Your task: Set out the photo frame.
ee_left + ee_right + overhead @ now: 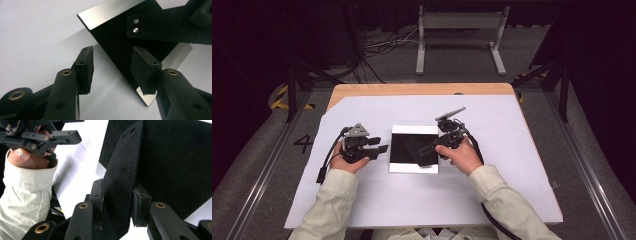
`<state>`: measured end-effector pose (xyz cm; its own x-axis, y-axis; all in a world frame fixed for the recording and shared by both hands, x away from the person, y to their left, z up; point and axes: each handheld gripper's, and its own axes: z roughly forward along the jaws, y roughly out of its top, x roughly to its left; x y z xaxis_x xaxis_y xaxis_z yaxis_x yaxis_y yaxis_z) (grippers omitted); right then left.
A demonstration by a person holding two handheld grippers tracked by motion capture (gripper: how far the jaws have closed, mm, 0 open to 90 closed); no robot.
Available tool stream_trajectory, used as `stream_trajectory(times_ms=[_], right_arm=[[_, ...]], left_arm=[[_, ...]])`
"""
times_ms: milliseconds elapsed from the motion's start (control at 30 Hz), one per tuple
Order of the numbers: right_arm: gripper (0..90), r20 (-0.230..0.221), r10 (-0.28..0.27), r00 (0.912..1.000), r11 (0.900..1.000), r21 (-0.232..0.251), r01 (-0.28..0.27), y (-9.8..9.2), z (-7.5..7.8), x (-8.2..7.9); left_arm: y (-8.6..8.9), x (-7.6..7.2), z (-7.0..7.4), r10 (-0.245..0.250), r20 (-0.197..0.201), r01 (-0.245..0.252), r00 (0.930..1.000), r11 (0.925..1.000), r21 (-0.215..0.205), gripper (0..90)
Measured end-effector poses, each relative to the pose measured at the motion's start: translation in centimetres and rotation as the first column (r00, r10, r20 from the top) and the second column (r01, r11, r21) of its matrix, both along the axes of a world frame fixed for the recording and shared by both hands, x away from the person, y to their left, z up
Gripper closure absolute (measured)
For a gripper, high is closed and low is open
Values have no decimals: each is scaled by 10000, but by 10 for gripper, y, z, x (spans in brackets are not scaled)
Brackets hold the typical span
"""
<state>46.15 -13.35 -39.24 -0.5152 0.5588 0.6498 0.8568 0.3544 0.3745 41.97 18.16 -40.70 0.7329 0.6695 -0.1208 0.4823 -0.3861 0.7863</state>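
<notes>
Black felt-covered strip (122, 170), thin, light and fairly stiff, is clamped edge-on in the right gripper (117, 200) above the black panel (404, 147) at the white sheet's (512, 130) centre; the left gripper (112, 67), at nine o'clock, is held apart, empty.

Left claw (381, 148) agape; right claw (422, 148) clamped

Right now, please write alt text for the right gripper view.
The right gripper pinches a flat black strip with two holes above a black square plate. At upper left, a hand in a pale sleeve holds the left gripper.
</notes>
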Motion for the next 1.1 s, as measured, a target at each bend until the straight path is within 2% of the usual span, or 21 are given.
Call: stream_trajectory(times_ms=[167,333,433,600,1100], right_arm=[[719,39,279,9996,9996,101,-279,-2,2,-5],[779,-171,685,9975,9966,467,-676,-6,1,-9],[810,-136,863,9962,9949,535,-855,-7,1,-13],[867,-245,1169,9928,9893,903,-1143,-10,-1,-14],[875,28,1396,9902,9808,1370,-1387,-16,0,-20]], left_arm=[[4,0,2,122,128,-121,9998,9999,-75,538],[8,1,1,380,150,-378,9992,9992,-121,538],[9,1,1,477,127,-474,9988,9987,-189,536],[11,2,1,512,214,-510,9985,9987,-94,533],[11,2,1,579,131,-576,9982,9981,-213,530]])
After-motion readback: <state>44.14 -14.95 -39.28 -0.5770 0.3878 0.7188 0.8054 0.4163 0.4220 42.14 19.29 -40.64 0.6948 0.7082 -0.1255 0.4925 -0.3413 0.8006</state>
